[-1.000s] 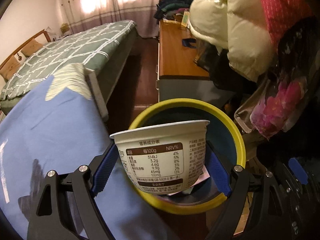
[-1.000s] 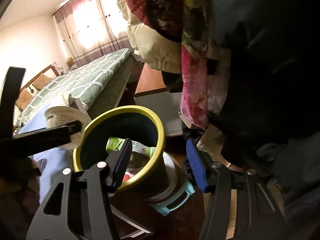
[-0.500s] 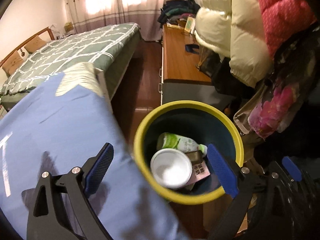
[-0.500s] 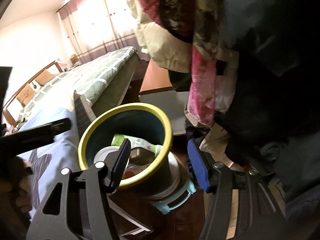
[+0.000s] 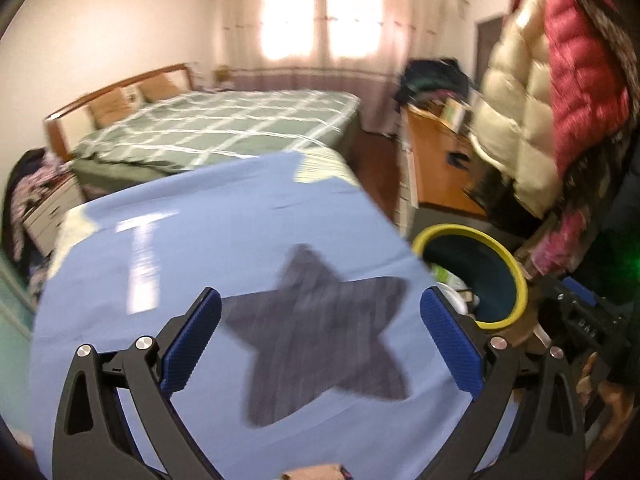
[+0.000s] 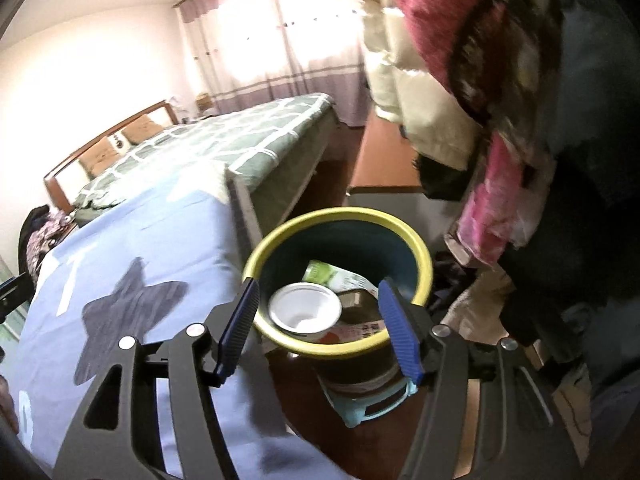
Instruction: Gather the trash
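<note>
A dark bin with a yellow rim [image 6: 416,246] stands on the floor beside the bed; it also shows in the left wrist view [image 5: 502,250] at the right. Inside lie a white cup [image 6: 305,312], a green-and-white bottle [image 6: 326,274] and other packaging. My right gripper [image 6: 320,324] is open and empty, its fingers either side of the bin's near rim. My left gripper [image 5: 320,340] is open and empty, over the blue bedsheet [image 5: 200,240] with a dark star [image 5: 320,332] on it.
A bed with a green checked cover [image 5: 224,128] lies behind. A wooden cabinet [image 5: 436,168] stands at the right. Puffy jackets [image 5: 560,80] and clothes hang over the bin's right side. A light-blue object [image 6: 368,408] sits under the bin.
My left gripper let the white cup drop into the bin, then swung left and up over the blue sheet. The right gripper shifted a little nearer the bin.
</note>
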